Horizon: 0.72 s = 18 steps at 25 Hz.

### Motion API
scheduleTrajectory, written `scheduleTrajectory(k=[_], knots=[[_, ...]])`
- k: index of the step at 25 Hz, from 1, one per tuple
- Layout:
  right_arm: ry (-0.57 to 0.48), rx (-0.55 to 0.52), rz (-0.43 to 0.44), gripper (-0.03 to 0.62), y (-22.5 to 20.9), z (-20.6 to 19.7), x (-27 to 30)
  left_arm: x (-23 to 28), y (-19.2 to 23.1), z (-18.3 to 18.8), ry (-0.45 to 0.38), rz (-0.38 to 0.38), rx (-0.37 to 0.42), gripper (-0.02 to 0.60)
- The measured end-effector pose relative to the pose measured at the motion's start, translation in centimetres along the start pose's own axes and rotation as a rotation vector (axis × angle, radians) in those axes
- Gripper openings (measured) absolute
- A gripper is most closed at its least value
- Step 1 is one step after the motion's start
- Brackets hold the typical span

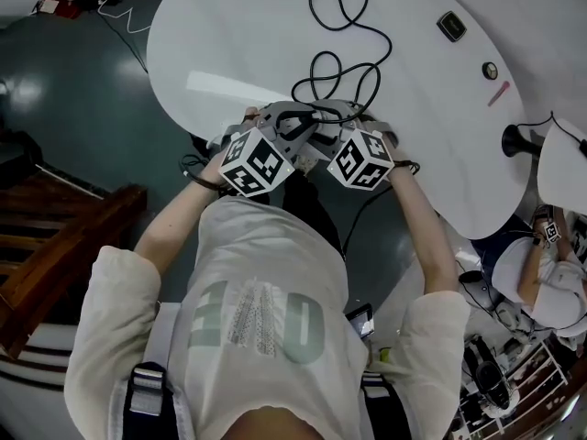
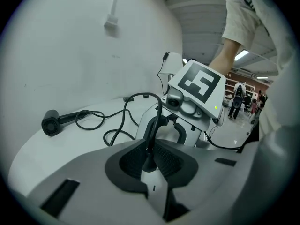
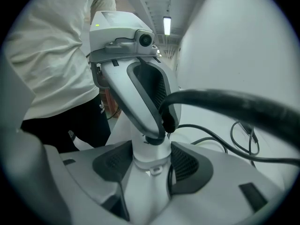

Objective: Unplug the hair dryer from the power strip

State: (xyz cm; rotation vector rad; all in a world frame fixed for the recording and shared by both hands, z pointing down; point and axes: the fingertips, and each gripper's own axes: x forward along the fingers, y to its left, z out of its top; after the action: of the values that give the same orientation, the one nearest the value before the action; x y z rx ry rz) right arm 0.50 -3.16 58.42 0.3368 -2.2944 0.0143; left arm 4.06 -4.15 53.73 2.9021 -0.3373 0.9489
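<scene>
the left gripper [image 2: 152, 149] pinches the black plug [image 2: 148, 164]; the plug sits on the white power strip [image 2: 153, 184]; the right gripper [image 3: 151, 158] squeezes that strip; both are at the near edge of the white desk [image 1: 229, 53]; the hair dryer [image 2: 51, 123] lies well away on the desk, its cord [image 2: 122, 121] in loops

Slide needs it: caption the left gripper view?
Left gripper clamps the black plug seated in the white power strip.
</scene>
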Motion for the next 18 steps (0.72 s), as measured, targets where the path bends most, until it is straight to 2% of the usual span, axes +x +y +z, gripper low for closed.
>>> scheduleTrajectory(k=[2, 6, 7, 10, 12, 14, 18], knots=[[0.006, 0.003, 0.001, 0.262, 0.09, -0.05, 0.0, -0.09, -0.04, 0.04, -0.018, -0.014, -0.022, 0.052], [0.016, 0.0, 0.003, 0.262, -0.02, -0.03, 0.1, -0.06, 0.15, 0.18, -0.016, -0.065, -0.016, 0.049], [0.018, 0.001, 0.002, 0.262, -0.03, -0.01, 0.1, -0.08, 0.24, 0.23, -0.022, -0.078, -0.036, 0.049], [0.019, 0.009, -0.002, 0.262, 0.07, 0.0, 0.11, -0.2, 0.67, 0.32, -0.052, -0.1, -0.159, 0.049], [0.023, 0.018, -0.005, 0.262, 0.01, -0.12, 0.06, -0.13, 0.84, 0.47, -0.061, -0.096, -0.18, 0.048], [0.03, 0.024, -0.004, 0.262, -0.06, -0.28, 0.01, -0.04, 0.85, 0.6, -0.063, -0.079, -0.147, 0.048], [0.039, 0.033, -0.004, 0.262, -0.14, -0.39, 0.02, -0.11, 0.54, 1.01, -0.058, -0.071, -0.026, 0.046]])
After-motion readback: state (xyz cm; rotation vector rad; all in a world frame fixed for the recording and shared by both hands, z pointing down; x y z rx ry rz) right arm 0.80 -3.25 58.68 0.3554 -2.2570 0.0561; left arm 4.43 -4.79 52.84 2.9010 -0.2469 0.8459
